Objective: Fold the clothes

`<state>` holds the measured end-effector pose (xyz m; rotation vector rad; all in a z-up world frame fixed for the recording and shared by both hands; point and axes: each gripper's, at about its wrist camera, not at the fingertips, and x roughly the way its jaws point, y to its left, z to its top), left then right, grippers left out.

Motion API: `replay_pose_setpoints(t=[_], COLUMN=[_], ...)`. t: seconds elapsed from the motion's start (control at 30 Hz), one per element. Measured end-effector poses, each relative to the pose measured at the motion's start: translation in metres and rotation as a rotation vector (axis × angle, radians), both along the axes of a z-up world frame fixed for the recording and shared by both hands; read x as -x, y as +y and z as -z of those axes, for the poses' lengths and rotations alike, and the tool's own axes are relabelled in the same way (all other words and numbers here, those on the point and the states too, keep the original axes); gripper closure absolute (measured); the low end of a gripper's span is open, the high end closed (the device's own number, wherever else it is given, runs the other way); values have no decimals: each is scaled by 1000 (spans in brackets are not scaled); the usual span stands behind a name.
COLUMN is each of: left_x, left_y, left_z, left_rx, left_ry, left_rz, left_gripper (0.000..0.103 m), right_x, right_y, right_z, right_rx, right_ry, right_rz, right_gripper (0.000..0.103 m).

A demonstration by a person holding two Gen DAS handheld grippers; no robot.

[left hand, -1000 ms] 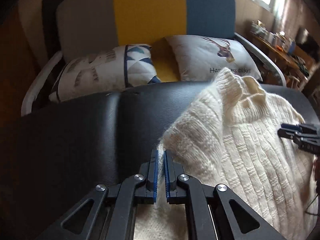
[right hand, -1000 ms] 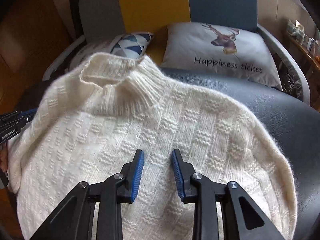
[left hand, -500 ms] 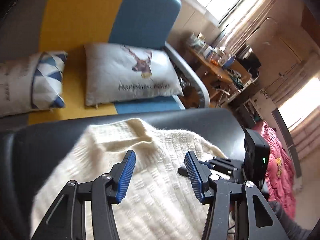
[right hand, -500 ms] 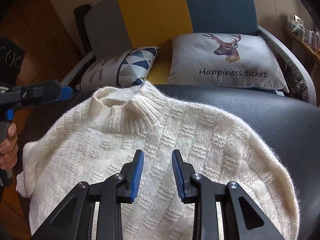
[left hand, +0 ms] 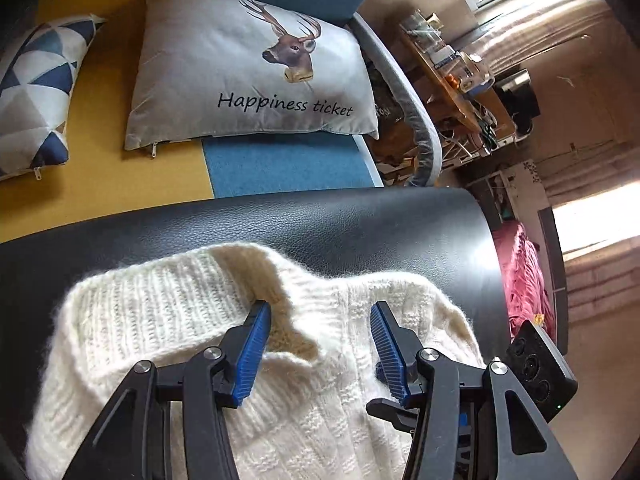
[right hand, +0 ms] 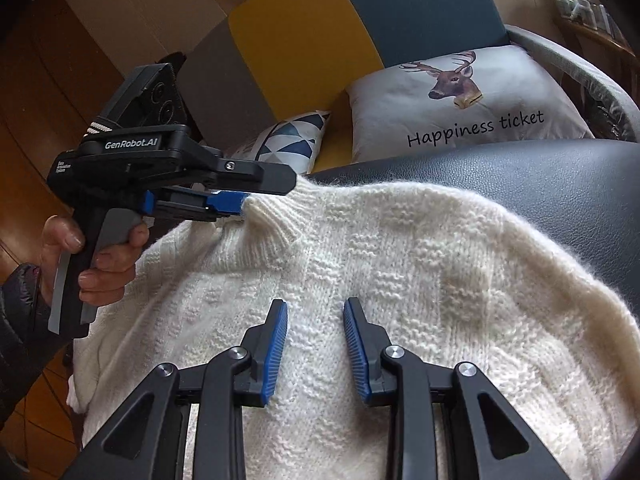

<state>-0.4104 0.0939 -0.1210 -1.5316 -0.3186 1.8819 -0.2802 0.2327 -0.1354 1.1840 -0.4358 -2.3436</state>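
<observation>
A cream knitted sweater [right hand: 400, 264] lies spread on a black leather surface [right hand: 560, 184], collar toward the sofa. In the left wrist view the ribbed collar [left hand: 304, 292] sits between the wide-apart fingers of my left gripper [left hand: 320, 316], which is open just above it. The right wrist view shows that left gripper [right hand: 264, 192] side-on at the collar's left edge, held by a hand [right hand: 104, 256]. My right gripper [right hand: 316, 312] stands open over the middle of the sweater's body with only knit beneath it. Its black housing [left hand: 536, 364] shows low at the right in the left wrist view.
Behind the leather surface [left hand: 360, 220] is a sofa [right hand: 312, 40] with grey, yellow and blue panels. It holds a deer pillow [left hand: 248, 72] and a triangle-patterned pillow [left hand: 32, 88]. A cluttered desk [left hand: 452, 64] stands at the far right. Wooden floor [right hand: 36, 120] lies to the left.
The left gripper let go of the sweater's left edge, opened wide and swung right to the collar. The right gripper stayed open over the sweater's body.
</observation>
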Motion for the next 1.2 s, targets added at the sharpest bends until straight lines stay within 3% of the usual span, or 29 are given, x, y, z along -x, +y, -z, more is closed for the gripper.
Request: replay_pose_setpoints(t=[0.03,0.13,0.3,0.47,0.6,0.77,0.9,1.0,1.07,1.13,1.2], left_x=[-2,-10,5,-1,-26,-81,-118,-127,-129,-131,-131], left_y=[5,15,24,7,-35,-94,-125,-132,-135,-138,-142], left_z=[-6,-24,6,-1,-20,-31,-25,-13,-5,-2,-1], left_rx=[1,-16,161,139,75,112,180,227,252,244,234], left_ry=[42,182,226,212,214,267,321,324,312,319,325], left_rz=[25,64,25,-32,-129,-210,-210,-201,-195,-191,-188], left_gripper=[101,100,100,98,74,74,74,74,74,74,74], right_x=[0,-1,-4,-4,-3,0,9,37,59,79,101], right_y=[0,0,-10,-13,-11,-9,-20,-51,-76,-100,-120], right_z=[0,0,-2,-3,-2,-6,-35,-56,-57,-52,-39], right_rx=[4,4,-70,-102,-91,-85,8,147,217,205,169], right_ry=[1,3,26,32,28,0,-33,-67,-131,-181,-244], right_rz=[1,4,11,12,13,13,-8,-111,-171,-186,-174], right_gripper=[73,73,73,73,73,73,70,67,59,45,44])
